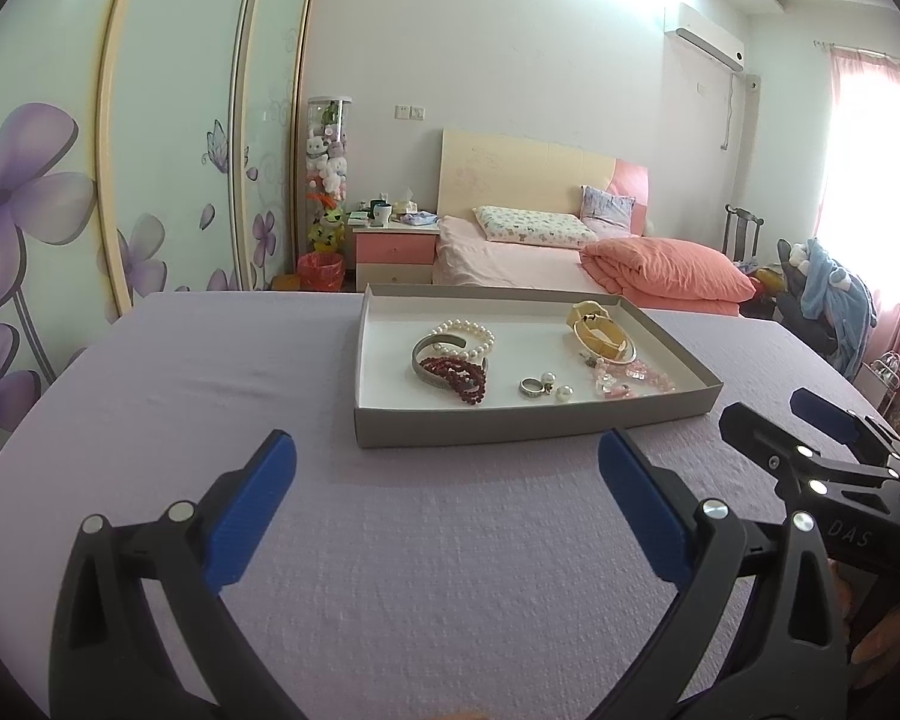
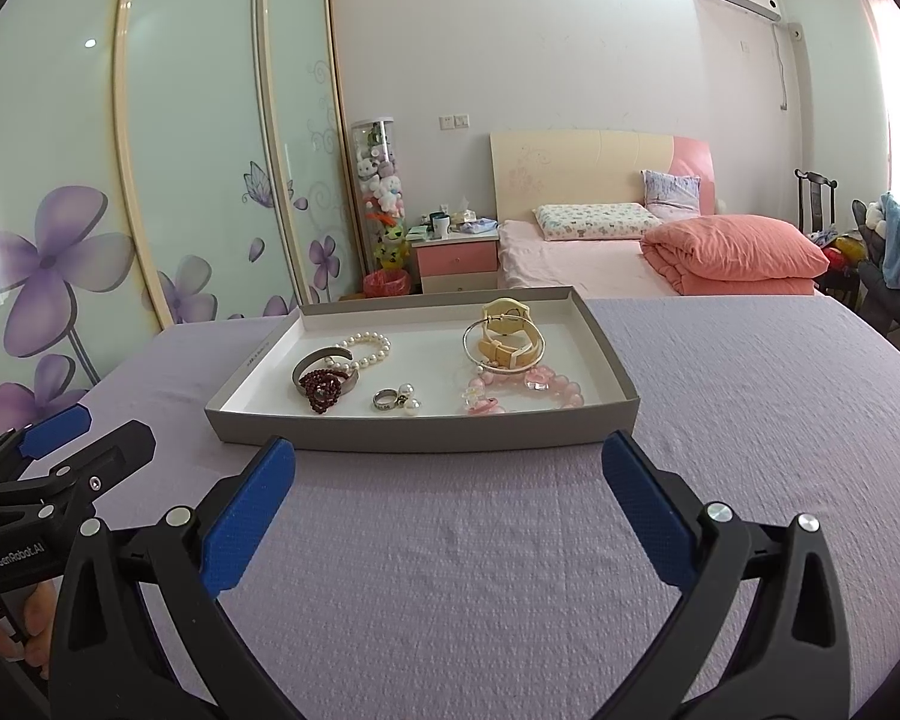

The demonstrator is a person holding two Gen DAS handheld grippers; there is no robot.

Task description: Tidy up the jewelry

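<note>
A shallow grey tray with a white floor sits on the lilac tablecloth. Inside lie a pearl bracelet, a dark red bead bracelet over a silver bangle, a silver ring, pearl earrings, a yellow watch and pink beads. My left gripper hangs open just short of the tray's near wall. My right gripper is open too, empty, at the same wall.
The lilac cloth spreads wide in front of and beside the tray. Behind the table stand a pink bed, a nightstand and flowered wardrobe doors. A chair with clothes is at the right.
</note>
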